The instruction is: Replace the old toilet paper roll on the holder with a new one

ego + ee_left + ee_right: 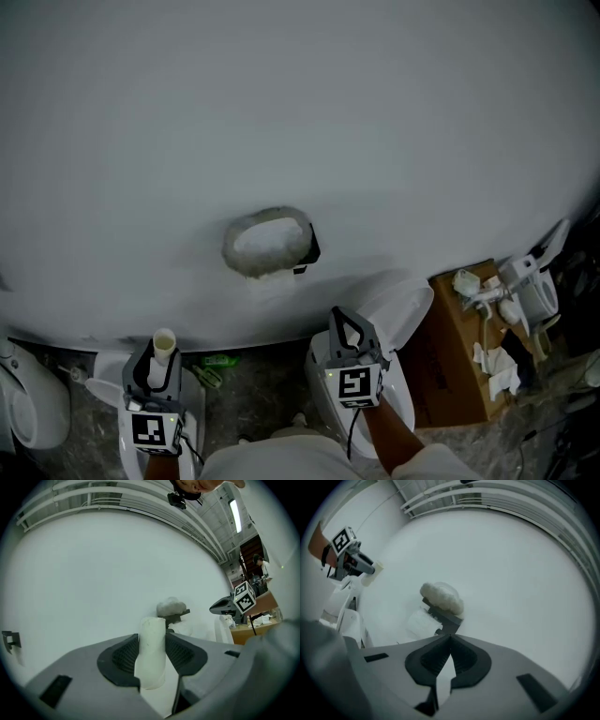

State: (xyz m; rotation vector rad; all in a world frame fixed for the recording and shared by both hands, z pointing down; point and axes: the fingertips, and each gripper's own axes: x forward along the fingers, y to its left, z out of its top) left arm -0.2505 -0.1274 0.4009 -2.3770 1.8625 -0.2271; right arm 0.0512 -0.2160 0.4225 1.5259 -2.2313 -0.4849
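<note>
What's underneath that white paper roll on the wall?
Under the paper roll a dark holder juts from the wall, and a loose sheet hangs below. The roll itself covers whatever bar it sits on.

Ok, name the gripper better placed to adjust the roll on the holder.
Right: the right gripper is empty, jaws shut, facing the toilet paper roll; the left gripper grips the cardboard tube.

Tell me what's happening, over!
Left gripper shut on tube. Right gripper shut, empty. Roll sits on holder. Nothing blocking it.
</note>
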